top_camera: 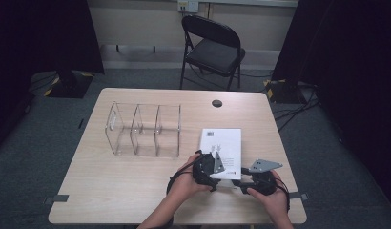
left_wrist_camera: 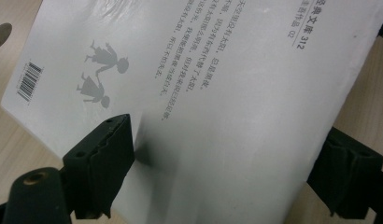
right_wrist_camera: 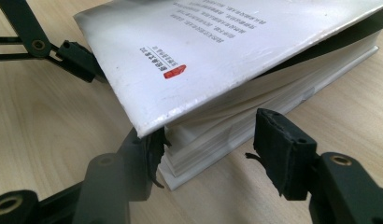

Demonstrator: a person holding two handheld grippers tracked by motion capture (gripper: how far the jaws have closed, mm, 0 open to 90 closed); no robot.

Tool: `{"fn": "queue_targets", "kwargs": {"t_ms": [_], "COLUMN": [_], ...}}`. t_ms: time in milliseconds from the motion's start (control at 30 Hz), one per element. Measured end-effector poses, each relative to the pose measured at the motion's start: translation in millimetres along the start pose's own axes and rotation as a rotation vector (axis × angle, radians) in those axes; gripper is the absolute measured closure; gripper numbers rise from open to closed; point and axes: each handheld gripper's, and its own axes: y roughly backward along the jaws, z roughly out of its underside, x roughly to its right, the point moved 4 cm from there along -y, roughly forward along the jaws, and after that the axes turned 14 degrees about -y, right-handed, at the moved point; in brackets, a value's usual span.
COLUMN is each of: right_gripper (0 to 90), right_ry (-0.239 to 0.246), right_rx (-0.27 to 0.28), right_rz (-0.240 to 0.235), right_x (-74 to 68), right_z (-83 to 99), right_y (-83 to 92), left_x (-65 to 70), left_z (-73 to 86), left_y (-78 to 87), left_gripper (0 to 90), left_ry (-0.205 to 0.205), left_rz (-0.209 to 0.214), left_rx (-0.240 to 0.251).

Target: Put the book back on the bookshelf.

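Note:
A thick white book (top_camera: 222,143) lies on the wooden table (top_camera: 112,186), back cover up, with a barcode, two grey child figures and printed text. My left gripper (top_camera: 216,164) is at its near edge. In the left gripper view the left gripper (left_wrist_camera: 227,135) is open: one jaw tip rests on the cover (left_wrist_camera: 217,93), the other stands off past the book's edge. My right gripper (right_wrist_camera: 210,135) is open around the book's near corner. Its left jaw is tucked under the lifted cover (right_wrist_camera: 217,46) against the pages, and its right jaw stands apart from them. The left gripper (right_wrist_camera: 77,58) touches the cover's far edge.
A clear acrylic organizer (top_camera: 143,131) with three compartments stands on the left half of the table. A round cable hole (top_camera: 217,103) lies near the far edge. Behind the table is a black folding chair (top_camera: 212,47). Dark curtains hang at both sides.

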Motion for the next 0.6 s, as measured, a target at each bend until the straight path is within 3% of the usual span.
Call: {"fn": "queue_targets", "kwargs": {"t_ms": [33, 200, 233, 300, 333, 367, 467, 600], "right_gripper": [42.6, 42.7, 42.8, 42.8, 42.8, 42.8, 42.8, 42.8], "right_ry": [-0.001, -0.002, -0.010, -0.010, -0.010, -0.005, 0.000, 0.013], "right_rx": [0.000, 0.002, 0.012, 0.015, 0.015, 0.015, 0.013, 0.000], "right_rz": [-0.001, -0.002, -0.007, -0.005, -0.003, 0.000, -0.005, -0.001], "right_x": [-0.1, -0.5, -1.5, -1.6, -1.8, -1.7, -1.3, -1.3], "right_z": [0.0, -0.3, -1.3, -1.9, -2.3, -2.4, -1.6, -1.0], "right_y": [-0.3, -0.2, 0.6, 1.0, 1.3, 0.9, -0.1, -0.3], "left_x": [-0.3, -0.2, -1.4, -0.4, -1.2, -0.4, -1.5, 2.2], "left_z": [-0.2, -3.9, -5.3, -6.6, -7.3, -8.4, -9.6, -12.2], "left_y": [-0.3, -3.5, -3.9, -5.3, -5.7, -7.8, -8.5, -5.4], "left_gripper": [13.4, 10.0, 9.7, 9.2, 9.2, 8.4, 7.4, 14.9], "left_ry": [-0.012, 0.008, -0.012, 0.001, -0.024, -0.008, -0.046, -0.089], "left_rz": [0.007, 0.002, 0.002, -0.009, -0.003, -0.011, -0.002, -0.002], "left_rx": [-0.003, 0.016, 0.019, 0.030, 0.021, 0.031, 0.004, 0.010]}}
